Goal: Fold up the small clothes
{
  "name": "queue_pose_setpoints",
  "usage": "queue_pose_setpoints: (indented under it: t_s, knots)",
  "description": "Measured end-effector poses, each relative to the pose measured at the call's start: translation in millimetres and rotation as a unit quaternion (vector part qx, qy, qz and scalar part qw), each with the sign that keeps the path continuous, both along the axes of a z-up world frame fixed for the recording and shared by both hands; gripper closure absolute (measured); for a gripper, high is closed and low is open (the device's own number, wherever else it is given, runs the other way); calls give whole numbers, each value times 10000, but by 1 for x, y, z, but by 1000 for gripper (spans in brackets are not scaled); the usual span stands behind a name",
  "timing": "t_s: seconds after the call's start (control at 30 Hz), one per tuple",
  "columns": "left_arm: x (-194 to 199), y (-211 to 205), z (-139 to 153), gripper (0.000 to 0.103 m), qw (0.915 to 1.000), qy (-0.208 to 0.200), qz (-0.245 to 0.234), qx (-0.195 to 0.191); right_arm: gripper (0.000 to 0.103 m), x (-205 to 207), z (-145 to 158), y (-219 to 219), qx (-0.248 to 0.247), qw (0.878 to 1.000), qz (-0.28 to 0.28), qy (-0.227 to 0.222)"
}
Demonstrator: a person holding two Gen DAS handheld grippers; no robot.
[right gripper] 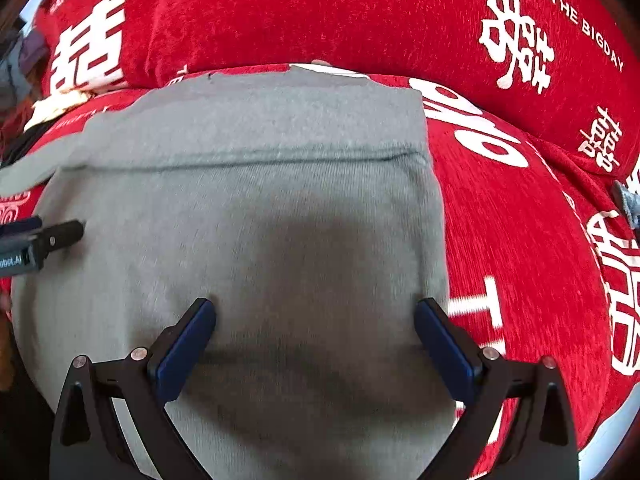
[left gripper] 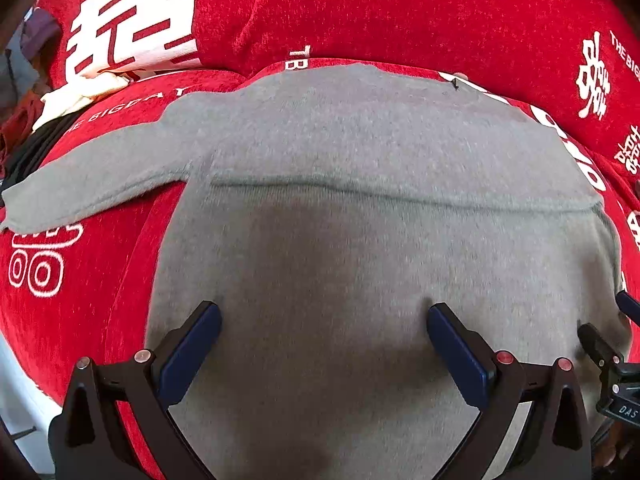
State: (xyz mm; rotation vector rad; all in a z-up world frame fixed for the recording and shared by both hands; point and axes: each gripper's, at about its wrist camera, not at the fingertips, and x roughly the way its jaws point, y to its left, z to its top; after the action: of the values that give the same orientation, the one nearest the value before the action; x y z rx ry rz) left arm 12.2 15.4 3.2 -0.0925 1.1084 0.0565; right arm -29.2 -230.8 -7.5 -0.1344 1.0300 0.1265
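Observation:
A small grey sweater (left gripper: 360, 160) lies flat on a red cover with white lettering (left gripper: 72, 320). One sleeve (left gripper: 100, 168) stretches out to the left; a folded edge runs across the body. My left gripper (left gripper: 324, 316) is open, its blue pads resting on or just over the near part of the sweater. In the right wrist view the same grey sweater (right gripper: 260, 200) fills the middle, and my right gripper (right gripper: 316, 312) is open above its near right part. The left gripper's tip (right gripper: 60, 234) shows at the left edge; the right one's tip (left gripper: 600, 344) shows in the left wrist view.
Red cushions with white characters (right gripper: 360, 20) rise behind the sweater. A cream cloth (left gripper: 80, 96) and dark clothes (left gripper: 28, 148) lie at the far left. Bare red cover (right gripper: 520, 240) lies to the right of the sweater.

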Motion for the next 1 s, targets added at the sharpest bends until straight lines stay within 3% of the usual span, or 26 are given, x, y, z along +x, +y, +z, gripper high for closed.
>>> queue_pose_setpoints:
  t_s: [0.17, 0.33, 0.53, 0.6, 0.83, 0.93, 1.0]
  knots:
    - [-26, 7, 7, 0, 9996, 170, -30, -245, 3, -11, 6, 5, -85, 9992, 0, 401]
    - [-30, 2, 20, 0, 9999, -66, -101, -84, 3, -4, 19, 33, -37, 9993, 321, 183]
    - [-26, 7, -1, 0, 9993, 375, 32, -19, 3, 10, -1, 80, -162, 9965, 690, 438]
    - [-36, 13, -2, 0, 9995, 272, 69, -133, 2, -3, -2, 80, -114, 9973, 698, 216]
    - [-69, 23, -4, 0, 9986, 453, -102, -249, 1, -49, -10, 70, -312, 9924, 1145, 324]
    - [-69, 54, 6, 0, 9980, 288, 287, -484, 1, -51, -5, 68, -415, 9902, 1220, 541]
    - [-62, 89, 11, 0, 9948, 151, 817, -592, 1, -42, 4, 69, -326, 9922, 1111, 459]
